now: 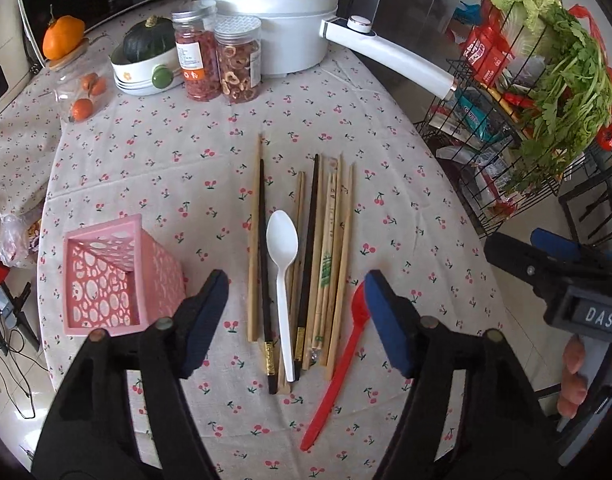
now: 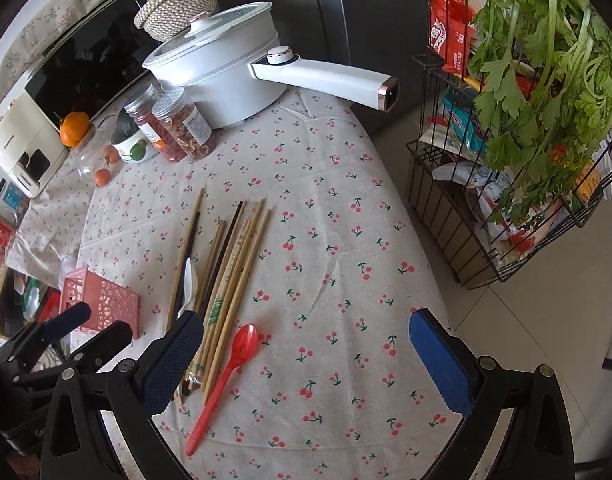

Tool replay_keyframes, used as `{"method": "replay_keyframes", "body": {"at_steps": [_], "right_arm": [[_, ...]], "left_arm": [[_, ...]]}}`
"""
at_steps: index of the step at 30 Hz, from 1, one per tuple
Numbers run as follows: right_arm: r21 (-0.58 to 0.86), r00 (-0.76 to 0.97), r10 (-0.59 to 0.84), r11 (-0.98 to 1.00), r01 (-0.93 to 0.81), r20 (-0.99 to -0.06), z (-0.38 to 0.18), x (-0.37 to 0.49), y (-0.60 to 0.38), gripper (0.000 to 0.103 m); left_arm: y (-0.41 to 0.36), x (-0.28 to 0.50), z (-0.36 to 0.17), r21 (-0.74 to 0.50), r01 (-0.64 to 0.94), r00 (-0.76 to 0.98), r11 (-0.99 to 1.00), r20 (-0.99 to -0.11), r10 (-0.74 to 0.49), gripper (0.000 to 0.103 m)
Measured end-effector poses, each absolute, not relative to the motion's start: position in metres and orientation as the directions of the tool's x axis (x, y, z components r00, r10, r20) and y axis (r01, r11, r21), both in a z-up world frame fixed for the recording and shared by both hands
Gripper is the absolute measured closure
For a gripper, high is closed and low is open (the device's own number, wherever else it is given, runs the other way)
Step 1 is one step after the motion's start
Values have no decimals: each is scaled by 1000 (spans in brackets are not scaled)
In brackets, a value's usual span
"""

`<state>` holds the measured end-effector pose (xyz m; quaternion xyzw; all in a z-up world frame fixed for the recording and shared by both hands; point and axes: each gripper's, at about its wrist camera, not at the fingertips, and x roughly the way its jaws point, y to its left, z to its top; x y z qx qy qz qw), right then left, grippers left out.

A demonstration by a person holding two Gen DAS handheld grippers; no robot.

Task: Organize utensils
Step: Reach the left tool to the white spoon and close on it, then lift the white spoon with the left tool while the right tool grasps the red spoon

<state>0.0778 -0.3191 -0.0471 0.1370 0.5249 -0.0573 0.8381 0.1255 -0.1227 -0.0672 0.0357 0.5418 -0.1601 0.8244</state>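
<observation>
Left wrist view shows the left tongs (image 1: 296, 280) released and empty, jaws straddling the handle ends of the utensils in mid-tabletop. The right tongs (image 2: 306, 344) hang released too, wide apart over the red spoon (image 2: 226, 376).

To do the pick well, I would take one piece at a time: drop the left tongs across the white spoon (image 1: 284, 280) at its thin handle, jaws square to the handle, so no chopsticks (image 1: 330, 264) get pinched along.

All pieces lie flat, long axes parallel, running from the near edge toward the pot (image 1: 274, 20) at the far edge (bowls and tips far, handles near). The pink basket (image 1: 114, 276) stands just beside them toward the left edge, mouth up.
</observation>
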Motion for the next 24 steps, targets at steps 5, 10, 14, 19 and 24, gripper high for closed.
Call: {"method": "replay_keyframes", "body": {"at_steps": [5, 10, 14, 19, 24], "right_arm": [[178, 422, 54, 949, 261, -905, -53, 77, -330, 0], [168, 423, 46, 952, 255, -905, -52, 75, -332, 0], [155, 413, 42, 957, 245, -910, -55, 75, -331, 0], [143, 400, 38, 961, 235, -916, -59, 78, -329, 0], [145, 376, 54, 965, 218, -925, -69, 82, -325, 0]], "left_arm": [[-133, 155, -105, -147, 248, 271, 957, -938, -215, 74], [-139, 173, -132, -158, 208, 234, 965, -950, -206, 87], [-143, 182, -144, -145, 182, 220, 973, -958, -184, 89], [-138, 191, -151, -132, 153, 223, 979, -961, -165, 96], [-139, 184, -142, -128, 184, 262, 975, -949, -174, 99]]}}
